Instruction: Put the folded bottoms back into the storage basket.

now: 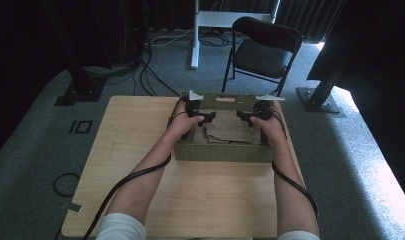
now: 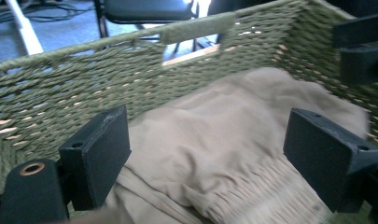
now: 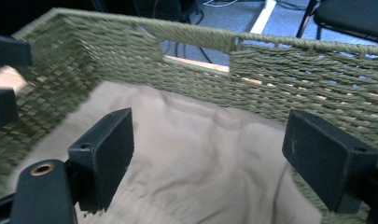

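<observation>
Both jaws apart, nothing gripped: L gripper [image 1: 208, 118] & R gripper [image 1: 244, 118] over beige cloth [image 1: 225, 133] lying in woven basket [image 1: 222, 153], so it's contained.

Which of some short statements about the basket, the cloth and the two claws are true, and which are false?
1. The beige cloth lies inside the green woven basket. True.
2. The left claw is shut on the cloth. False: its jaws stand open above the cloth, nothing pressed between them.
3. The right claw is open. True.
4. The basket stands on the floor. False: it stands on the wooden table.
5. A black folding chair stands beyond the table. True.
</observation>
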The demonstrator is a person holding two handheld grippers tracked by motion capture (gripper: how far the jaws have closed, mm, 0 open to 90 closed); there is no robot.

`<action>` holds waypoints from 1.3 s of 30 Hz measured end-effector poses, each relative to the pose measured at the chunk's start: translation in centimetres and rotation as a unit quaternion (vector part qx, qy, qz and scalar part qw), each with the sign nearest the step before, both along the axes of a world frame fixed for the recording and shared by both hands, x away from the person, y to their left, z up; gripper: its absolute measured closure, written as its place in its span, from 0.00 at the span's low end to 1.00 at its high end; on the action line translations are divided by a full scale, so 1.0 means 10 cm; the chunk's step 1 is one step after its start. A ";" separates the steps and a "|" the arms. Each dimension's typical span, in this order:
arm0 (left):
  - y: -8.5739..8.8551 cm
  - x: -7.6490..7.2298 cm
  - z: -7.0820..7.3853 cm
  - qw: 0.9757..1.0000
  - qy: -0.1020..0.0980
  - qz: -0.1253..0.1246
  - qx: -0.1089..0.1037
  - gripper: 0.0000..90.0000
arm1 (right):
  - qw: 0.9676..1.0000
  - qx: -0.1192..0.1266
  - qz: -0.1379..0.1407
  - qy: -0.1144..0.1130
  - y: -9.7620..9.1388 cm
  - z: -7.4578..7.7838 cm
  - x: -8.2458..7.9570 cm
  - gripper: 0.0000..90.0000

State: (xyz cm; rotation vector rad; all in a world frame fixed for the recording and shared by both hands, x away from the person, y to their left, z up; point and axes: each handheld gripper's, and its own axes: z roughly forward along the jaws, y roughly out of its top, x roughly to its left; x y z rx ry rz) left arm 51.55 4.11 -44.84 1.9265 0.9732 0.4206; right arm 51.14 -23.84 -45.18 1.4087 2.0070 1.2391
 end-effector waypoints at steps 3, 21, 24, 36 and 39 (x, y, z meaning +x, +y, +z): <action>0.01 -0.03 0.03 1.000 0.001 -0.005 0.006 0.18 | 1.000 0.006 -0.001 -0.008 0.00 0.05 -0.03 0.18; 0.16 -0.36 0.33 0.999 -0.007 -0.045 -0.016 0.18 | 0.998 0.012 0.034 -0.049 0.10 0.29 -0.36 0.16; 0.20 -0.44 0.37 0.999 -0.009 -0.051 -0.016 0.18 | 0.998 0.011 0.037 -0.054 0.10 0.33 -0.42 0.16; 0.35 -0.70 0.44 0.998 -0.018 -0.057 -0.016 0.18 | 0.996 0.005 0.055 -0.071 0.07 0.39 -0.68 0.13; 0.36 -0.74 0.45 0.998 -0.017 -0.063 -0.014 0.18 | 0.995 0.000 0.061 -0.074 0.08 0.39 -0.73 0.13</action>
